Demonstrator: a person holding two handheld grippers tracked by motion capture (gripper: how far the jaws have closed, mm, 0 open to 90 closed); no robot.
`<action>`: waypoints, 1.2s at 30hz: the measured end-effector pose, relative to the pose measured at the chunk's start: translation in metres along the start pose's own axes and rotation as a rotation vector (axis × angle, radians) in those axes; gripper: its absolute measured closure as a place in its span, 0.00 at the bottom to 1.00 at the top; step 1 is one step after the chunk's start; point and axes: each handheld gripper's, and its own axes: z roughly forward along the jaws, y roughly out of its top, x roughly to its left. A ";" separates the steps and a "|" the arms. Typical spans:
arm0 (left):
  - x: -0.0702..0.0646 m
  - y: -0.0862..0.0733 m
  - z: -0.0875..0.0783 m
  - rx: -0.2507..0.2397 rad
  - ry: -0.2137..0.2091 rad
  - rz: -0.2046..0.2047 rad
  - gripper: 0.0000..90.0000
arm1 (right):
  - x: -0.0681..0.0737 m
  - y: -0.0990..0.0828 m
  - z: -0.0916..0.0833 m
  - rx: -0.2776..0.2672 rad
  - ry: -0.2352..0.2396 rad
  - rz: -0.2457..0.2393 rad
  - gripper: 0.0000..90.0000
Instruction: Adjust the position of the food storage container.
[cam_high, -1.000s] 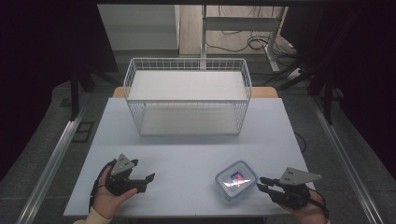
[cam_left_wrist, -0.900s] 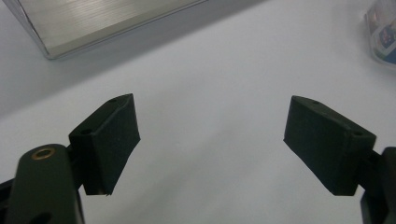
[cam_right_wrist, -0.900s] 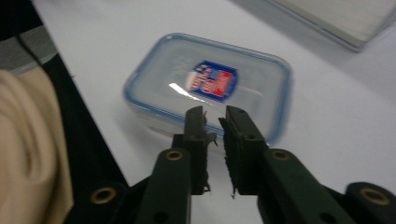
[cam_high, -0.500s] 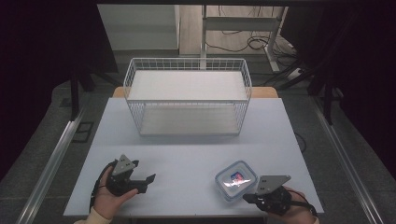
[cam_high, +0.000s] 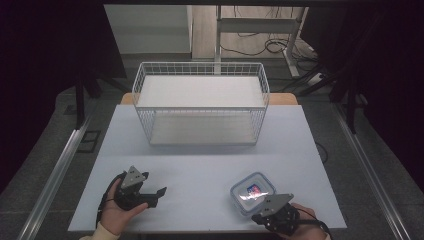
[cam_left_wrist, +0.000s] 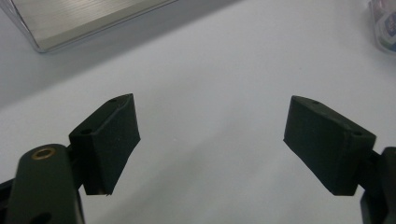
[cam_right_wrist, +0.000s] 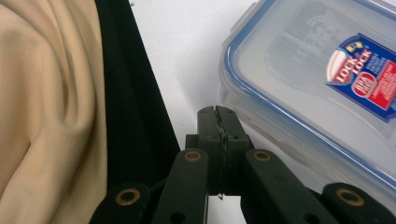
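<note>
Table (cam_high: 200, 165) evenly lit w/ dark surroundings, soft shadows; close-ups slightly blurred, glare on lid (cam_right_wrist: 327, 79).

Glossy clear plastic container (cam_high: 253, 192); matt white table (cam_high: 200, 165); wire basket (cam_high: 200, 107).

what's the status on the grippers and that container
Left gripper open, empty. Right gripper shut, empty, beside the clear container, lid on. Wire basket farther back, nothing between.

Container (cam_right_wrist: 327, 84) cut off by right gripper view's top and right edges, its contents unreadable through the lid; wire basket (cam_left_wrist: 70, 18) cropped at left gripper view's top.
</note>
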 end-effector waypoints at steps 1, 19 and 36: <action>0.000 0.000 0.000 0.000 0.000 0.000 0.20 | 0.000 0.000 0.001 0.000 0.001 -0.002 0.99; 0.002 0.000 -0.001 -0.003 0.003 0.000 0.20 | 0.005 0.020 0.018 -0.035 -0.095 0.037 0.99; 0.002 0.001 0.000 -0.001 0.000 0.000 0.20 | 0.009 0.029 -0.002 -0.150 -0.201 0.097 0.99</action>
